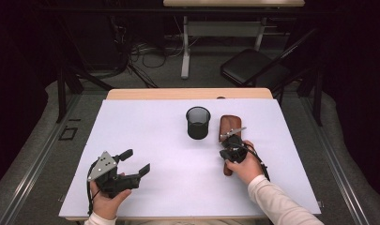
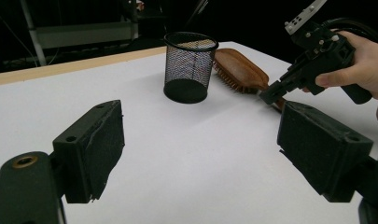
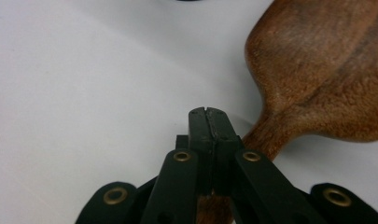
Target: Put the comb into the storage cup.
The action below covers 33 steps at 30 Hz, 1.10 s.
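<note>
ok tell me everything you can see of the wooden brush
The brush is brown wood with an oval head and a narrow handle. It lies flat on the white table, back up and bristles down, just right of the mesh cup, apart from it. The right hand-held gripper sits over its handle, jaws together; whether they pinch it is unclear.

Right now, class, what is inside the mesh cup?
The cup looks empty: through the mesh, its dark base shows with nothing lying on it. The near wall hides part of the inside, so something very small there could go unseen.
</note>
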Available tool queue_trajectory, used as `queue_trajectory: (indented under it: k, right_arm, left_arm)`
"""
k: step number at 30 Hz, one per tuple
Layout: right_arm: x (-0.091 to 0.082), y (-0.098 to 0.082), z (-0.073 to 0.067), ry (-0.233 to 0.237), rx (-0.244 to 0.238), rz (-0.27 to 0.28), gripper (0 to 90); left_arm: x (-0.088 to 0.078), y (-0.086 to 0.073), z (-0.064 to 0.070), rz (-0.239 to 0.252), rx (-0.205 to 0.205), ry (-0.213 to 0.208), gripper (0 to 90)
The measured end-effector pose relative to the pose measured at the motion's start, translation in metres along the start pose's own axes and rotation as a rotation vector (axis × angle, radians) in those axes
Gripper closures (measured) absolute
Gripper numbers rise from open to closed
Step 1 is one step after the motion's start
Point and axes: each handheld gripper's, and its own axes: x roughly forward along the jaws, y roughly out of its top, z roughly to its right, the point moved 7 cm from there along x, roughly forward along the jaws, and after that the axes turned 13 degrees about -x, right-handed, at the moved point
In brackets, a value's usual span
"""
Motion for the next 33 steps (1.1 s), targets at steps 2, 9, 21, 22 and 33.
queue_trajectory:
  k: [2,9,21,22,33]
  right_arm:
    - [-0.003,-0.004,0.004,-0.002,0.008,-0.005,90.0]
    - [-0.008,-0.01,0.01,-0.01,0.023,0.007,90.0]
    - [-0.015,-0.017,0.021,-0.03,0.032,-0.004,90.0]
    - [-0.015,-0.017,0.022,-0.034,0.027,-0.005,90.0]
    - [-0.018,-0.024,0.033,-0.055,0.045,-0.01,90.0]
  left_arm:
    - [0.0,0.0,0.0,0.0,0.0,0.001,14.9]
    - [0.0,0.0,0.0,0.0,0.001,0.001,14.9]
    - [0.0,0.0,0.0,0.001,0.001,0.003,14.9]
    - [0.0,0.0,0.0,0.001,0.001,0.002,14.9]
    - [0.0,0.0,0.0,0.001,0.002,0.003,14.9]
